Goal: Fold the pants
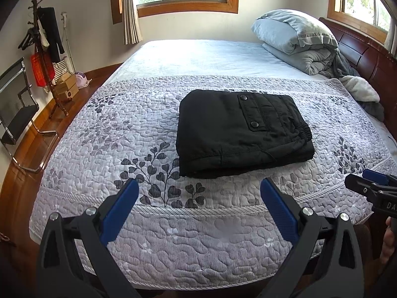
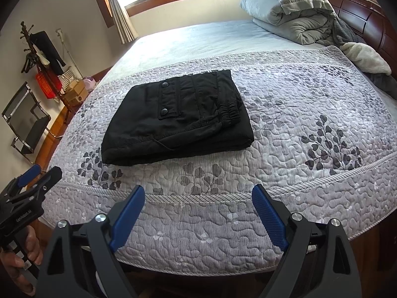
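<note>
2 tongs hang over the near edge of the bed (image 1: pixel 74 129), both spread wide and pinching nothing. The left tongs (image 1: pixel 198 193) show blue pads (image 1: pixel 119 211) well apart, with only quilt (image 1: pixel 198 236) between them. The right tongs (image 2: pixel 198 201) stand the same way, blue pads (image 2: pixel 268 216) wide and bare. From the right wrist view the left tongs (image 2: pixel 32 176) appear at the left edge, held by a hand (image 2: pixel 22 255) on the grip below; from the left wrist view the right tongs (image 1: pixel 369 181) poke in at the right edge.

Black pants (image 1: pixel 243 129) lie folded into a compact, thick rectangle on the quilt, around the middle of the bed's near half, well apart from both tongs. A flap pocket with 2 snap buttons (image 1: pixel 254 124) faces up, and the gathered elastic waistband (image 1: pixel 302 131) sits at the stack's right side. A thin drawstring end trails on top toward the front edge of the stack.

Farther up the bed from the pants, a rolled grey duvet (image 1: pixel 297 37) rests against the dark wooden headboard (image 1: pixel 367 57). Left of the bed stand a coat rack (image 1: pixel 42 49) and a black chair (image 1: pixel 17 109) on the wooden floor.
</note>
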Demonstrator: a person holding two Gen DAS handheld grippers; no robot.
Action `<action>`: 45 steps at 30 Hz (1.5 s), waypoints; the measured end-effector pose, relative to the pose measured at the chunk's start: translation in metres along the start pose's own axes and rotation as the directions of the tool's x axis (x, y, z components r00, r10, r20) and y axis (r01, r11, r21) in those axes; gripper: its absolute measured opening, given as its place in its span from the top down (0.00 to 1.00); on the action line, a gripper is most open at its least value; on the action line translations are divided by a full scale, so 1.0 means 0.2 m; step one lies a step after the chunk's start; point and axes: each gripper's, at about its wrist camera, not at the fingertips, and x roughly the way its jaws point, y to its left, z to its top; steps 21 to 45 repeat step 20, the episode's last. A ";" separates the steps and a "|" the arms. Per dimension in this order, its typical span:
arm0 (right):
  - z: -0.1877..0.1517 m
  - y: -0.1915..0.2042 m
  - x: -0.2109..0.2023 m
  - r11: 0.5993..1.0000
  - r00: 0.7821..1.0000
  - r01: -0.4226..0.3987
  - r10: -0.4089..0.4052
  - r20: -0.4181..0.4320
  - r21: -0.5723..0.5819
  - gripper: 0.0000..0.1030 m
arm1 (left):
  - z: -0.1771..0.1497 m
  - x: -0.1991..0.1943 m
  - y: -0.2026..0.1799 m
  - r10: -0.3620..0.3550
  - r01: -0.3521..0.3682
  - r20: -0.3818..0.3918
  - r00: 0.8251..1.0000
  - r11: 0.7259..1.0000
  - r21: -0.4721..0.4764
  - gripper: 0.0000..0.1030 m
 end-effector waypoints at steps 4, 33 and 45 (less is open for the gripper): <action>0.00 -0.01 0.01 1.000 1.000 -0.001 0.001 -0.006 0.001 0.14 | 0.00 0.00 0.01 -0.001 0.001 0.002 1.000 1.000 0.000 0.05; -0.01 -0.03 0.04 1.000 1.000 -0.003 0.003 -0.023 0.014 0.14 | 0.00 0.02 0.01 -0.002 0.002 -0.015 1.000 1.000 0.005 0.05; -0.01 -0.03 0.04 1.000 1.000 -0.003 0.003 -0.023 0.014 0.14 | 0.00 0.02 0.01 -0.002 0.002 -0.015 1.000 1.000 0.005 0.05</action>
